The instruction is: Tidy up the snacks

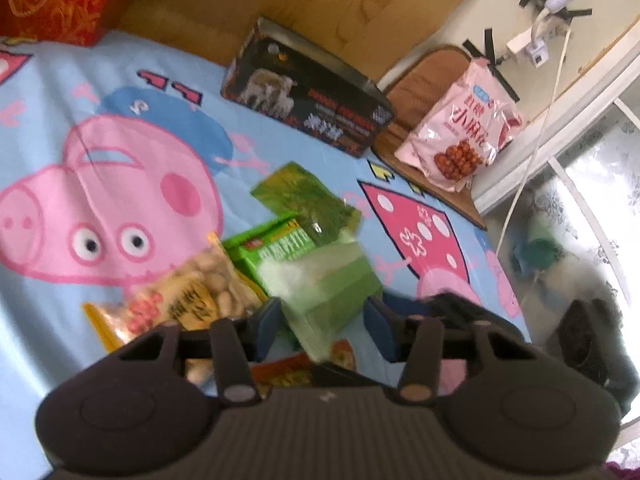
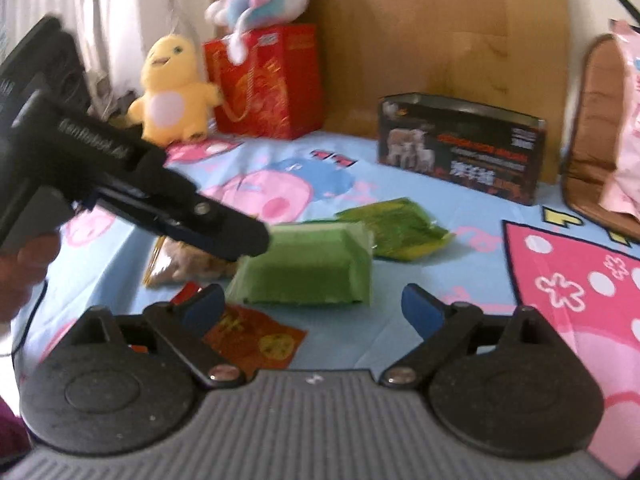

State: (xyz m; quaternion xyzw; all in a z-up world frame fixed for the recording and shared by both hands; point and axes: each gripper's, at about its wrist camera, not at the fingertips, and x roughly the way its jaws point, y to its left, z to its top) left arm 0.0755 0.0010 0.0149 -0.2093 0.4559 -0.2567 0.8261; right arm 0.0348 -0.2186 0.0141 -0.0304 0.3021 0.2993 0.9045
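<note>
1. The scene is a bed with a cartoon bed sheet (image 2: 460, 240). A small pile of snacks lies in the middle of it, and an open black box (image 2: 460, 148) stands further back, near the brown headboard.
2. The left gripper (image 1: 324, 320) has its jaws around a pale green packet (image 1: 328, 284). The blue pads sit at the two sides of the packet, so I judge that it grips the packet, though the picture is blurred here.
3. In the right wrist view the same packet (image 2: 308, 268) lies with its long axis across the picture, and the left gripper (image 2: 256, 240) comes to it from the left side.
4. The right gripper (image 2: 312, 300) has its jaws wide apart and nothing is between them. The packet lies just ahead of them, a little to the left.
5. Around the packet lie a bag of peanuts (image 1: 192, 292), a bright green bag (image 1: 272, 248), a dark green packet (image 2: 396, 228) and a red packet (image 2: 256, 336).
6. The left hand is the nearer one to the packet. The black box lies behind the packet, towards the right, so I think the coming move is to carry the packet up and back into that box.
7. A pink bag (image 1: 460, 136) rests on a brown cushion beside the box, apart from the pile.
</note>
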